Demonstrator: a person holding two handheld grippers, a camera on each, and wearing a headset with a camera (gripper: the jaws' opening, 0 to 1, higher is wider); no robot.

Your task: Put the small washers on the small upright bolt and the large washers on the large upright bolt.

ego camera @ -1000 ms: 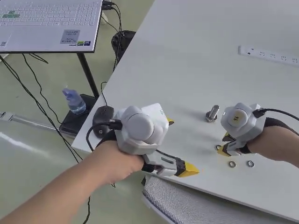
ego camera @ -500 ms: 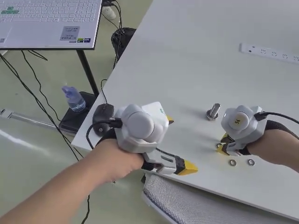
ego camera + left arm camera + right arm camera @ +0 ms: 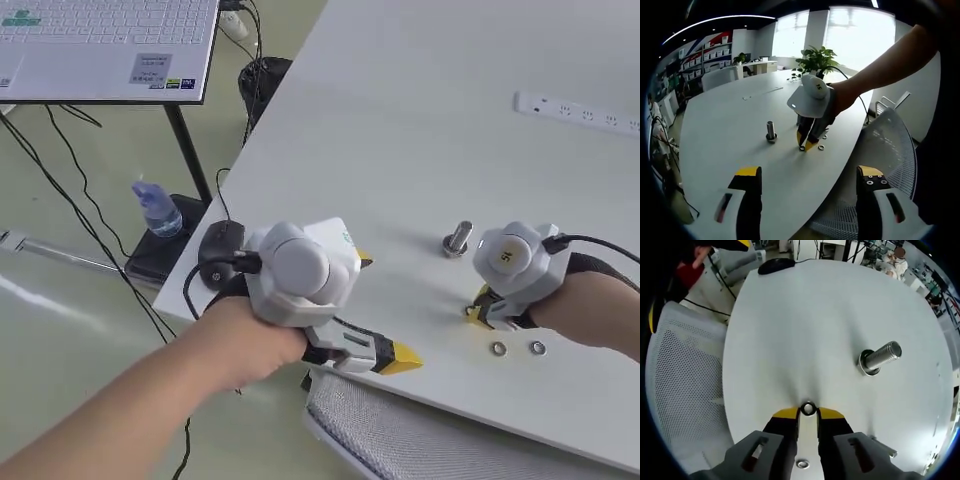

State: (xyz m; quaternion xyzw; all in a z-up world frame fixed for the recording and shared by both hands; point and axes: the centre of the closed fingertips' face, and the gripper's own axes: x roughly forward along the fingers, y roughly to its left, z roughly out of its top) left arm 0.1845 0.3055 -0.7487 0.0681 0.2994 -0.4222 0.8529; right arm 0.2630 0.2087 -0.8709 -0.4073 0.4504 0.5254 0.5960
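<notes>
Workbench with two hand-held grippers. The right gripper (image 3: 808, 416) points down at the white table (image 3: 790, 330), its jaws drawn close together on a washer (image 3: 808, 408) that lies flat on the table between the yellow tips. The left gripper view shows this from the side, with the right gripper (image 3: 806, 145) standing just beside the bolt (image 3: 771, 132). The bolt (image 3: 457, 240) stands upright on the table, near the pinched washer and apart from it. Two loose washers (image 3: 497, 349) lie near the table's front edge, beside the right gripper (image 3: 478, 316). The left gripper (image 3: 808, 172) has its jaws spread wide and holds nothing, and it hangs over the table edge above a mesh chair (image 3: 400, 430). A power strip (image 3: 580, 113) lies at the far side.
</notes>
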